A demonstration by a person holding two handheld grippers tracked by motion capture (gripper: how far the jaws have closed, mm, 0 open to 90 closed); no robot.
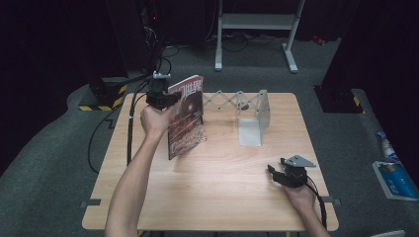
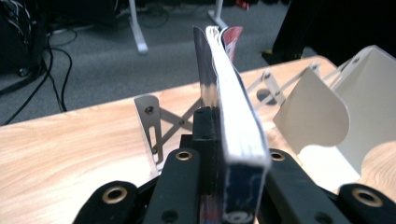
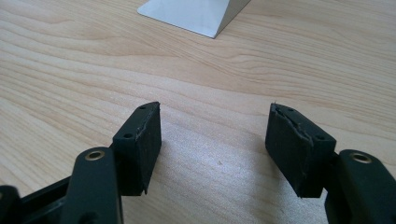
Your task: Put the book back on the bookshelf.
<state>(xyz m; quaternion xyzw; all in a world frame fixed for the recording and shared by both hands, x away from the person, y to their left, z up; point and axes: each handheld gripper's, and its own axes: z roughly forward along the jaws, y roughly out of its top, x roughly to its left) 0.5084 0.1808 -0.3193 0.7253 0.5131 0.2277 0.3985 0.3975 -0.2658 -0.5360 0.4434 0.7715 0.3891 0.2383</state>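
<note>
1. The left hand-held gripper (image 1: 165, 98) is clamped tight on a glossy red-covered magazine (image 1: 186, 116); in the left gripper view its two black jaws press the magazine's (image 2: 236, 112) edge from both sides.
2. The magazine stands upright on its lower edge on the light wooden tabletop (image 1: 217, 168), at the left rear part, cover facing the camera in the high view.
3. Just right of the magazine stands an expandable white metal book rack (image 1: 249, 116) with a scissor-lattice link and upright end plates; the magazine is apart from its large end plate (image 2: 327, 116).
4. The right hand-held gripper (image 1: 276, 173) rests low at the tabletop's right front, well apart from the magazine.
5. Its jaws stand wide apart with bare wood between the pads (image 3: 140, 147); nothing is held.
</note>
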